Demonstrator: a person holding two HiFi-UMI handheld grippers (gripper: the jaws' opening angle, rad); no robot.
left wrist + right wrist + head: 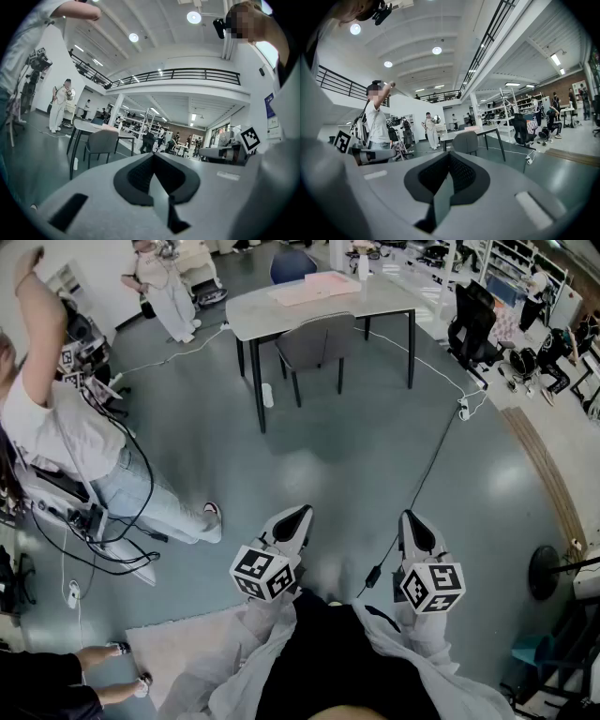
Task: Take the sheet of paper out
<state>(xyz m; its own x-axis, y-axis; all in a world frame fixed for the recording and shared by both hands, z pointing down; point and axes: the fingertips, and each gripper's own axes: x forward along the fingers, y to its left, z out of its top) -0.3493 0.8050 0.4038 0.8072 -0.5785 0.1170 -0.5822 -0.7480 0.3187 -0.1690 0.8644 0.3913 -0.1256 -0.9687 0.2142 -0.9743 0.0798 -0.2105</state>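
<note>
A grey table (pixel 281 313) stands far ahead across the floor, with a flat pink sheet or folder (pixel 317 287) lying on its top. The table (pixel 464 133) also shows small in the right gripper view, and the same table (pixel 86 125) in the left gripper view. Both grippers hover over the bare floor close to my body, well short of the table. My left gripper (pixel 298 515) is shut with nothing in it, its jaws meeting in a line. My right gripper (pixel 413 519) is shut and empty too.
A grey chair (pixel 314 343) is pushed under the table. A person with a raised arm (pixel 56 418) stands at the left among cables. A cable (pixel 427 465) runs across the floor to a power strip (pixel 464 409). Desks line the right side; a pale mat (pixel 178 643) lies near my feet.
</note>
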